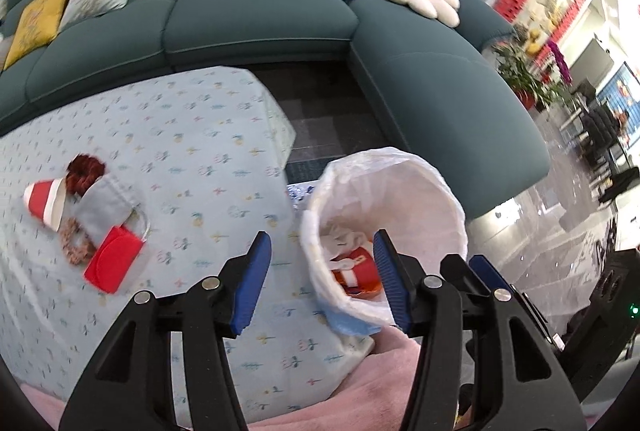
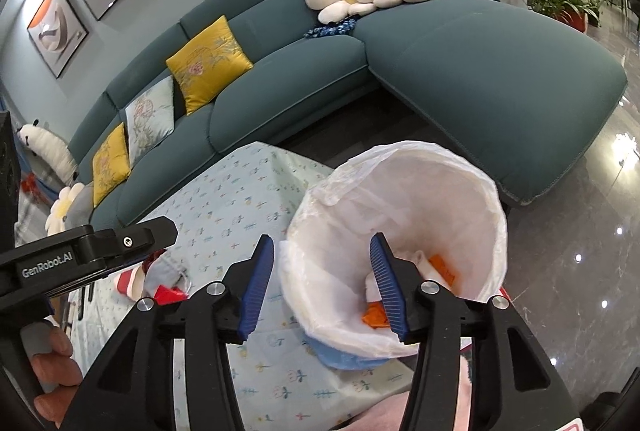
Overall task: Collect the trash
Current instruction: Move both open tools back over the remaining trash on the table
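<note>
Left gripper [image 1: 320,281] had blue fingers [image 1: 251,281] spread wide, nothing between them, touching nothing. Right gripper [image 2: 322,285] likewise spread wide, empty. Both hovered above table edge beside trash bin [image 1: 420,191], white-bag-lined, standing on floor against table [image 1: 192,159] with floral cloth. Crumpled white and orange-red wrappers [image 1: 354,267] lay at bin bottom. Red pouch [image 1: 114,259], grey drawstring bag [image 1: 104,207], red-white striped item [image 1: 44,201] and brown scrunchie [image 1: 86,171] clustered on table, well left of bin.

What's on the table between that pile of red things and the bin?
Nothing: in the left wrist view only bare tablecloth lies between the pile and the bin.
</note>
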Demonstrator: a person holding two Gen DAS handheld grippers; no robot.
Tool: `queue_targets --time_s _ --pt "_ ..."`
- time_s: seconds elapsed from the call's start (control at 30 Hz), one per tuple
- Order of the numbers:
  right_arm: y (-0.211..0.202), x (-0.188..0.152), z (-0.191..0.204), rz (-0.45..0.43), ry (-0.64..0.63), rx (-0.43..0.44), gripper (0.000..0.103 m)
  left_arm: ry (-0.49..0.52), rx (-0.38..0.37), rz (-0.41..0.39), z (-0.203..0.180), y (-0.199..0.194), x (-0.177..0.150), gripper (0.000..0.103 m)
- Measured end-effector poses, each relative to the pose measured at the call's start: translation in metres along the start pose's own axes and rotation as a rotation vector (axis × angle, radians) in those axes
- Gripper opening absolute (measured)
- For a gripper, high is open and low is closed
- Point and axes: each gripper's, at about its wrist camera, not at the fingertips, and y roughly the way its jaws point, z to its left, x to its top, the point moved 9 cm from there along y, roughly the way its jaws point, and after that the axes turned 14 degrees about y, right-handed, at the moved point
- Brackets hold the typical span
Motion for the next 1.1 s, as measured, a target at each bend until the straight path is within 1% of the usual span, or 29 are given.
queue_targets --time_s 0.1,0.2,0.37,0.47,0.53,0.73,0.9,1.1 --pt "-0.001 -0.009 0.017 0.011 -0.021 0.015 0.053 -0.029 0.014 -0.010 0.017 -0.009 -0.007 0.051" --pt "-0.002 -0.020 0.038 0.024 -0.062 0.029 0.054 -0.052 0.025 -0.017 0.032 -0.017 -0.012 0.051" --pt "-0.001 -0.042 0.074 0.056 -0.116 0.041 0.055 -0.109 0.050 -0.027 0.067 -0.032 -0.026 0.051" --pt "0.002 -0.059 0.091 0.073 -0.138 0.024 0.059 -0.138 0.071 -0.035 0.088 -0.039 -0.036 0.057" --pt "0.005 -0.070 0.103 0.094 -0.155 0.016 0.060 -0.159 0.094 -0.039 0.106 -0.044 -0.044 0.057" --pt "0.017 -0.106 0.134 0.152 -0.207 0.017 0.060 -0.234 0.134 -0.024 0.156 -0.053 -0.073 0.057" --pt "0.027 -0.129 0.156 0.189 -0.256 0.016 0.060 -0.270 0.165 -0.019 0.186 -0.058 -0.089 0.057" --pt "0.041 -0.155 0.178 0.234 -0.306 0.009 0.063 -0.315 0.203 0.002 0.222 -0.058 -0.113 0.058"
